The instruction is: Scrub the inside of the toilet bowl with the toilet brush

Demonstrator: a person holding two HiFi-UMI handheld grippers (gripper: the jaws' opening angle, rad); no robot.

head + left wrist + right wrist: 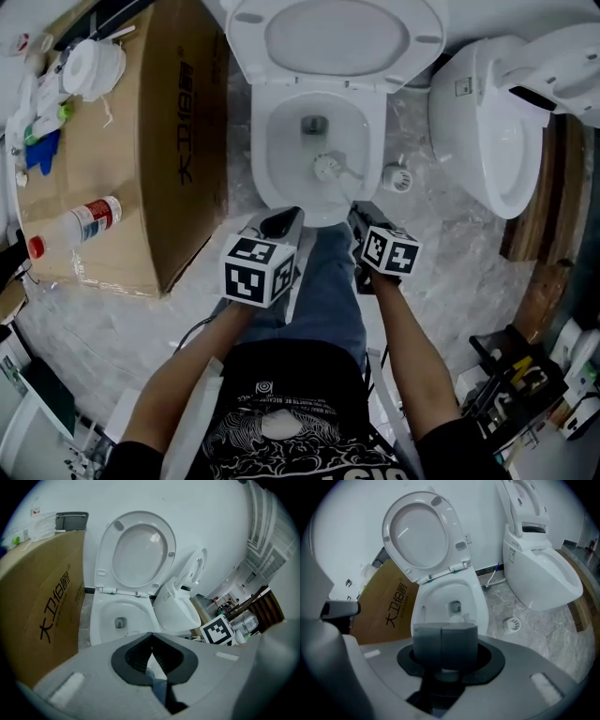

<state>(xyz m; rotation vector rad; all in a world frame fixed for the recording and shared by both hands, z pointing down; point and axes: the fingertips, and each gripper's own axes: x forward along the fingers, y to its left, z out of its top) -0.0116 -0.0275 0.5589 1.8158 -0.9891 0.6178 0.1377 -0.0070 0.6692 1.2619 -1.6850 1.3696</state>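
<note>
The white toilet [319, 202] stands with seat and lid raised, and its bowl [281, 131] is open below me. A white toilet brush [327, 167] has its head low in the bowl near the front wall, the handle slanting back to my right gripper [359, 211], which is shut on it. In the right gripper view the brush head [457, 618] peeks just over the closed right gripper [442, 629]. My left gripper [281, 221] hovers at the bowl's front rim, shut with nothing in it. In the left gripper view the left gripper [151, 637] points at the bowl [119, 613].
A large cardboard box [164, 141] stands against the toilet's left side, with a bottle [80, 225] and clutter on top. The brush holder [397, 177] sits on the marble floor to the right. A second toilet [487, 122] stands further right. A person's legs are below the grippers.
</note>
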